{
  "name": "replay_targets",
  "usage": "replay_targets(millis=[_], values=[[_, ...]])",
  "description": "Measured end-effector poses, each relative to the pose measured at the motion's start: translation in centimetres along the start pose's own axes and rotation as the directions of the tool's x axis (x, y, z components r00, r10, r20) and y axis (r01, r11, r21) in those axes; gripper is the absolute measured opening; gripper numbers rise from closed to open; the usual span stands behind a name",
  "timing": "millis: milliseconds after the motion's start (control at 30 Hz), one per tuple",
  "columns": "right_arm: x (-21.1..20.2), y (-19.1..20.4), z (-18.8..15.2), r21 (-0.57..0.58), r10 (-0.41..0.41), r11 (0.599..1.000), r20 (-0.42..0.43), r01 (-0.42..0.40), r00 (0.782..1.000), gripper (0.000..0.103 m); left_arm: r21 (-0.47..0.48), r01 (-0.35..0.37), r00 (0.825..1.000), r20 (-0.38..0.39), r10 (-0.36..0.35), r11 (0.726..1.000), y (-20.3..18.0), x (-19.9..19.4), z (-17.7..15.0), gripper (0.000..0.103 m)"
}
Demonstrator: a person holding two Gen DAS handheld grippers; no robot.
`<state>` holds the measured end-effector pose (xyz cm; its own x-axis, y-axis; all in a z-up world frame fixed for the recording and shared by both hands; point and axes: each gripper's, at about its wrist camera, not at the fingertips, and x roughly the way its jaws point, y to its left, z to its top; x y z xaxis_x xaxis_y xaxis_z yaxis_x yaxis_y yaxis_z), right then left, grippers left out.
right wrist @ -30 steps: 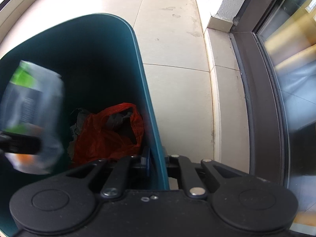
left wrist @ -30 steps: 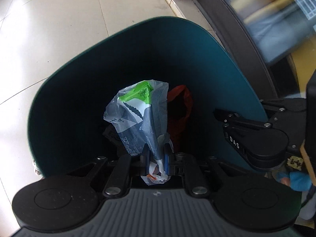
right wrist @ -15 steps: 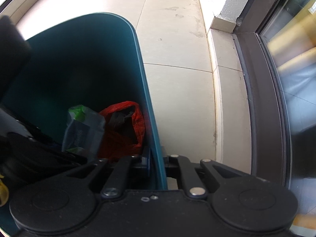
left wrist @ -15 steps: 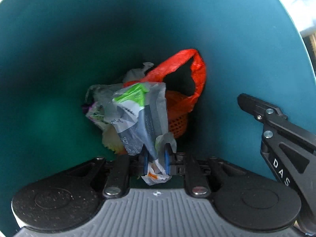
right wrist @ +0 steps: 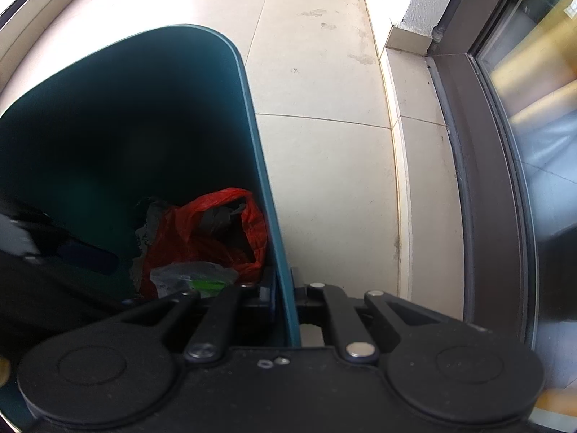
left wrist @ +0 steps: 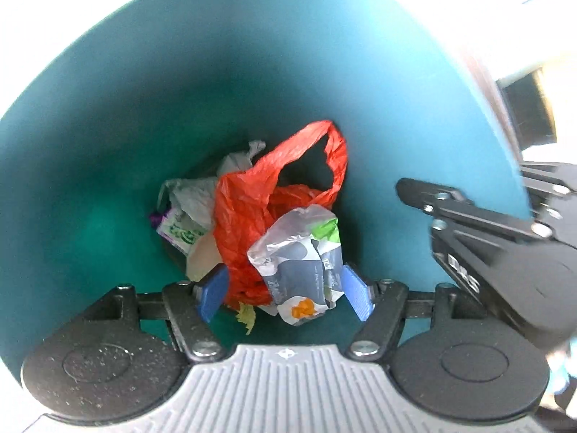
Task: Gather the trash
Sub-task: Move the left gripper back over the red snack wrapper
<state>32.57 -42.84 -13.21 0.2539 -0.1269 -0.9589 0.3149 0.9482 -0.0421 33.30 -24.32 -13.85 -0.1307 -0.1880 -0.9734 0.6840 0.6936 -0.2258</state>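
Right now the crumpled wrapper [left wrist: 301,267], grey and white with a green corner, is lying between the blue pads [left wrist: 355,296] of the left gripper [left wrist: 285,294], low inside the teal bin [left wrist: 144,101] and against the red plastic bag [left wrist: 249,216] and other scraps on the bottom. The jaws are opening and neither pad seems to be pressing on it, so this looks like the release step of dropping a piece of trash. The left gripper is pointing steeply down into the bin. The right gripper [right wrist: 285,303] is pinching the bin's rim [right wrist: 252,122] between closed fingers, also pointing steeply down, likely steadying it. Next, the left hand probably needs lifting straight out, clear of wall and bag, before seeking more litter.
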Motion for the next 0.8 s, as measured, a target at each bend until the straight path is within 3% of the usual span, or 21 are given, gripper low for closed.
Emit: replay_targets(millis=[200, 500, 700, 800], values=[[0.2, 0.1, 0.1, 0.000, -0.008, 1.000, -0.001, 0.008, 1.000, 0.006, 0.012, 0.021, 0.996, 0.084, -0.022, 1.000, 0.5, -3.9, -0.8, 0.068], [0.3, 0.1, 0.1, 0.007, -0.012, 1.000, -0.004, 0.012, 1.000, 0.007, 0.024, 0.013, 0.975, 0.220, -0.019, 1.000, 2.7, -10.8, -2.7, 0.068], [0.2, -0.2, -0.1, 0.038, -0.003, 0.999, 0.006, 0.003, 1.000, 0.006, -0.011, -0.054, 0.948, 0.313, 0.055, 0.998, 6.7, -14.4, -5.7, 0.068], [0.2, -0.5, 0.0, 0.039, 0.002, 0.999, 0.002, -0.002, 1.000, 0.006, -0.082, -0.072, 0.943, 0.319, 0.095, 0.994, 9.7, -14.8, -7.0, 0.068]])
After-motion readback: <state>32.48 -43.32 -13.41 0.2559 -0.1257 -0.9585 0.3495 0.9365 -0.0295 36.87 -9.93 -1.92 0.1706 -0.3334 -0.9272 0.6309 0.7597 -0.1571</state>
